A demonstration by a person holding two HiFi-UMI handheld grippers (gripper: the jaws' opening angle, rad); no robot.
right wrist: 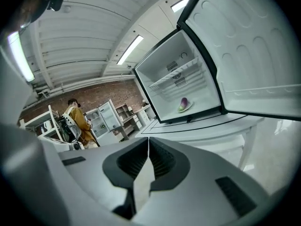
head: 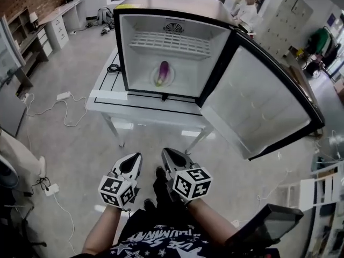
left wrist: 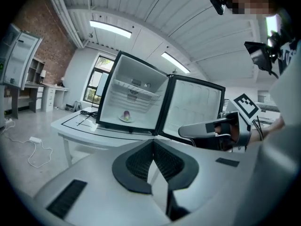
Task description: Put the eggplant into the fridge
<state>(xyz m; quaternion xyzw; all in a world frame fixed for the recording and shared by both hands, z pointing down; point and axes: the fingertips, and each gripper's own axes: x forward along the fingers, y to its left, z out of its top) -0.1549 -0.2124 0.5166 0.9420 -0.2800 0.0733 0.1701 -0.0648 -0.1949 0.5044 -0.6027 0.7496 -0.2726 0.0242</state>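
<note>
**Head view.** A small fridge (head: 134,42) stands on a white table (head: 105,105) in the upper centre, its door (head: 258,104) swung wide to the right. The eggplant (head: 162,73) lies on a pale plate (head: 170,79) on the fridge floor, below the wire shelf (head: 169,43). The left gripper (head: 137,156) and right gripper (head: 166,152) sit at lower centre, well apart from the fridge and close beside each other.

**Left gripper view.** The jaws are together with nothing between them. The eggplant shows small at centre left, inside the open fridge.

**Right gripper view.** The jaws are likewise pressed together and empty. The eggplant sits on its plate at centre right.

**Assessment.** The eggplant appears already placed, with only the door left open. If it needed re-handling, I judge it fairly light and firm, with glossy skin likely to slip. It would mark under a hard pinch. The best hold would be across the thick middle of the body, not at the stalk end.
</note>
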